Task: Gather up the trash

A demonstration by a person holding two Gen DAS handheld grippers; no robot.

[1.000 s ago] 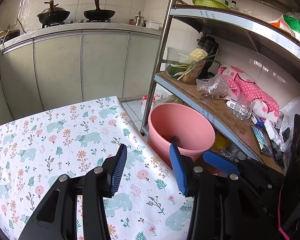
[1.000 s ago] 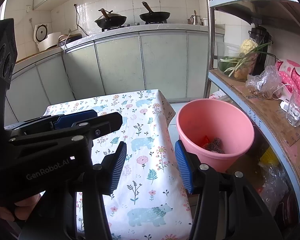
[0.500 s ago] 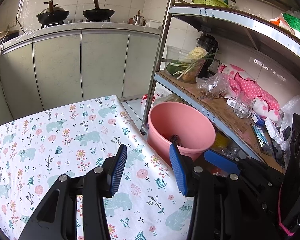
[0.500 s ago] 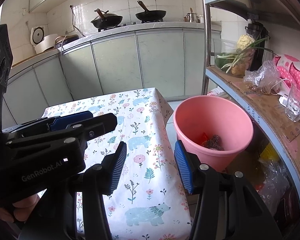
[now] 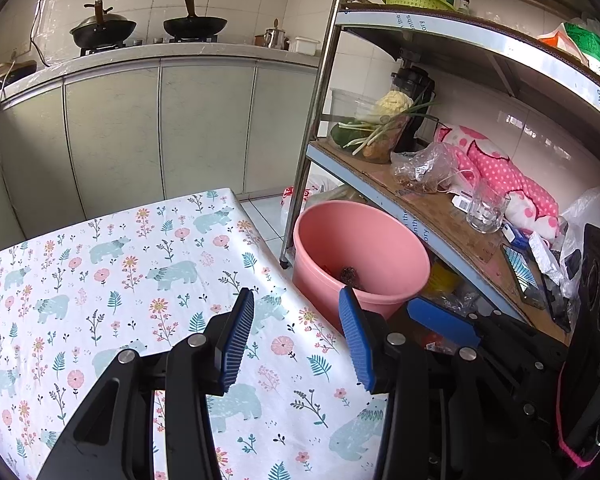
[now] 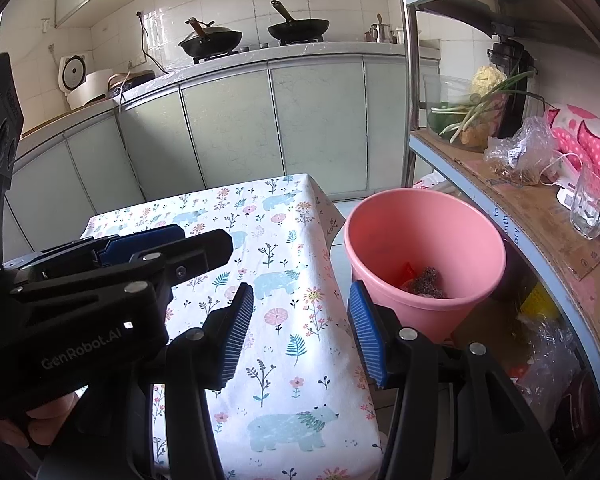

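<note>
A pink bucket (image 5: 380,240) stands on the floor to the right of the table, under the shelf rack; it also shows in the right wrist view (image 6: 424,224). Inside lie dark scrap trash (image 6: 428,280) and a red piece (image 6: 408,270); the dark scrap also shows in the left wrist view (image 5: 350,274). My left gripper (image 5: 296,340) is open and empty above the table's right edge. My right gripper (image 6: 300,332) is open and empty above the table edge beside the bucket. The left gripper also shows at the left of the right wrist view (image 6: 140,248).
The table has a floral bear-print cloth (image 5: 120,280). A metal shelf rack (image 5: 440,216) on the right holds a glass (image 5: 486,210), plastic bags and vegetables. Kitchen cabinets (image 6: 228,120) with two woks stand behind.
Both grippers have drifted slightly; the bucket and table sit a little lower and farther in view. Both stay open and empty.
</note>
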